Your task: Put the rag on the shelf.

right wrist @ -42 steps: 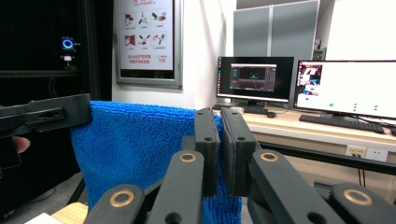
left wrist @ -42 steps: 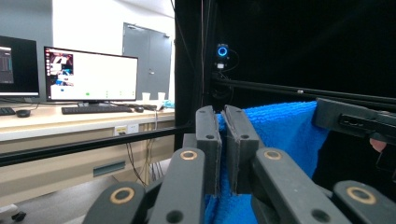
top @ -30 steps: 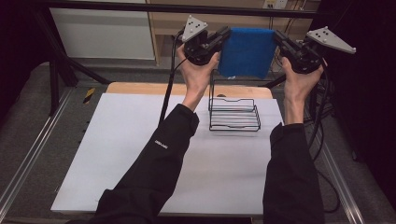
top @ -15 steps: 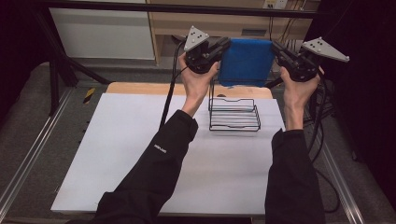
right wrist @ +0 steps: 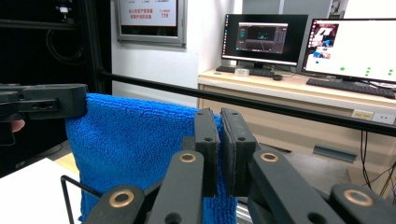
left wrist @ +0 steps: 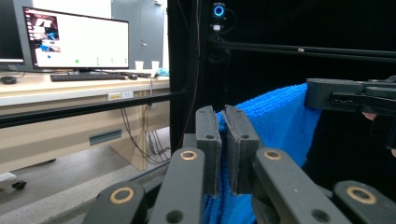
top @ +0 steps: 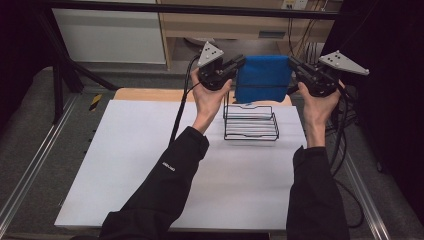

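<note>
The blue towel [top: 263, 77] hangs stretched between the left hand-held gripper [top: 239, 64] and right hand-held gripper [top: 292, 63], each clamped on an upper corner, seemingly above the wire rack [top: 250, 122] near the table's [top: 150, 165] far edge.

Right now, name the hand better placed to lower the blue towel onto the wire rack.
Neither alone: the left gripper and the right gripper each pinch a top corner of the blue towel, which hangs spread above the wire rack's far edge. Lowering likely needs both.

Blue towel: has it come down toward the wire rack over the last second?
Yes. The blue towel has sunk; its lower edge now hangs closer to the black wire rack on the table than before.
</note>
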Demonstrator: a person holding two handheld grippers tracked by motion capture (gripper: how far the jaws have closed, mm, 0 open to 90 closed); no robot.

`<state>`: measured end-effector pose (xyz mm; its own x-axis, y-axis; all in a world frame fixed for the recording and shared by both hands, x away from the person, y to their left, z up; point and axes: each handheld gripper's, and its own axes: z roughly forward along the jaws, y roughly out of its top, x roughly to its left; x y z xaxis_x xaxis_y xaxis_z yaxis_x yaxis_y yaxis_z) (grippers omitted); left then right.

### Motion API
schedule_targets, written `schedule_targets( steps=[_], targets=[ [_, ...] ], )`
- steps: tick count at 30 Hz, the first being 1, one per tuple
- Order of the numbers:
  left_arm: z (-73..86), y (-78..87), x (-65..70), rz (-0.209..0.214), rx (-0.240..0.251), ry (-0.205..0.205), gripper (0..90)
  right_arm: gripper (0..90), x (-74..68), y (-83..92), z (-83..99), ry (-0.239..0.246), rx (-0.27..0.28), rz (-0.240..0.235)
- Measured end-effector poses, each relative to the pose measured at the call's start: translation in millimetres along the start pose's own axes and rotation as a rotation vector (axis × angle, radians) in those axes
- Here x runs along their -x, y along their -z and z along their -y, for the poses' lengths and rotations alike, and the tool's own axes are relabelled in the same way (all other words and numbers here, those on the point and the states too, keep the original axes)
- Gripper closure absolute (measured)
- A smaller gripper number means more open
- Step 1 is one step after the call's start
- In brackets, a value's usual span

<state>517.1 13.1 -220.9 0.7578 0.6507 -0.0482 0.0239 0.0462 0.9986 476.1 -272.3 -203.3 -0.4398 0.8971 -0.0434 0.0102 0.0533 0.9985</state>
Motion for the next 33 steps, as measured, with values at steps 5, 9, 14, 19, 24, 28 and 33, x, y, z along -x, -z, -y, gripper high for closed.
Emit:
schedule_targets(
  steps=[5,9,14,19,24,28,33],
  targets=[
    [-0.1,4.5,0.3,0.011,-0.007,-0.009,84.9,86.3,-2.6,4.4,1.6,0.004,-0.008,-0.011],
    [0.7,7.6,1.8,0.025,-0.020,-0.010,84.9,86.1,-5.1,8.2,1.4,0.005,-0.024,-0.010],
    [2.5,11.4,3.9,0.037,-0.036,-0.016,84.8,85.9,-7.1,13.6,4.9,0.003,-0.040,-0.020],
    [4.0,12.2,6.2,0.047,-0.051,-0.028,84.8,85.8,-6.5,16.1,8.5,0.005,-0.053,-0.021],
    [5.7,11.9,8.0,0.052,-0.070,-0.028,84.8,85.8,-5.2,17.6,12.0,0.007,-0.062,-0.023],
    [7.7,13.8,10.2,0.053,-0.085,-0.024,84.7,85.6,-4.9,19.2,14.5,0.006,-0.074,-0.032],
    [10.7,17.7,12.5,0.059,-0.125,-0.018,84.2,85.1,-5.6,22.8,19.1,-0.006,-0.103,-0.049]
  ],
)
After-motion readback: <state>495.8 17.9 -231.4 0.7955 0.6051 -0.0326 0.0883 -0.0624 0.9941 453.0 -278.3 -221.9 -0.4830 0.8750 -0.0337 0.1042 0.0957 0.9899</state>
